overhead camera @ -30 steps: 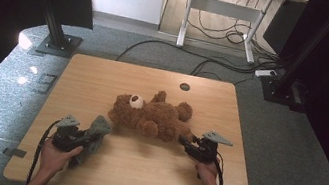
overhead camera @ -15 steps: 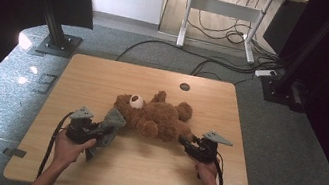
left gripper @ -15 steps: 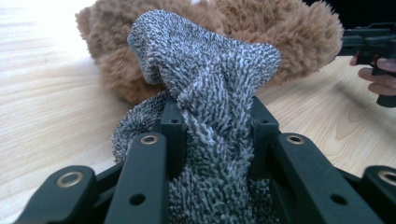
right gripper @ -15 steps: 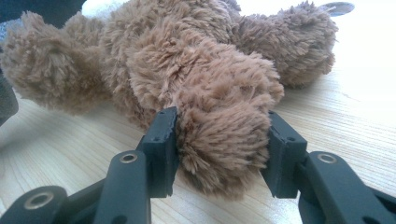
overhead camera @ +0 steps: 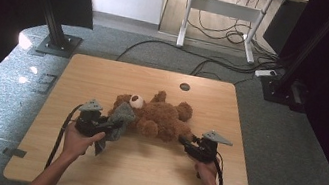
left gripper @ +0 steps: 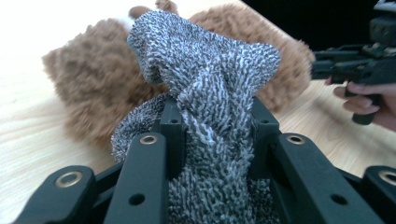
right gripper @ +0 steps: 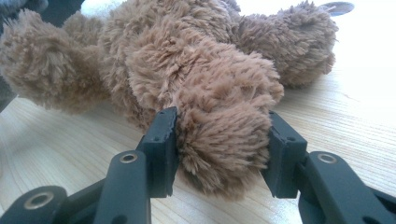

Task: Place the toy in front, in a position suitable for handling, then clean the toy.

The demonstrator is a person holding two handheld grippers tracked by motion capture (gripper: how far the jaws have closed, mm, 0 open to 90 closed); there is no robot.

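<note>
The grey sock [left gripper: 210,107] runs off the bottom edge of the left gripper view, its lower end hidden between the jaws, and it covers the middle of the teddy bear [left gripper: 88,88] behind. In the high view, the sock [overhead camera: 117,120] hides the bear's near arm. The person's forearms are cut by the bottom edge there.

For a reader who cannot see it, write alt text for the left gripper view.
The left gripper is shut on a grey speckled cloth that rises in front of a brown teddy bear lying on a wooden table.
</note>
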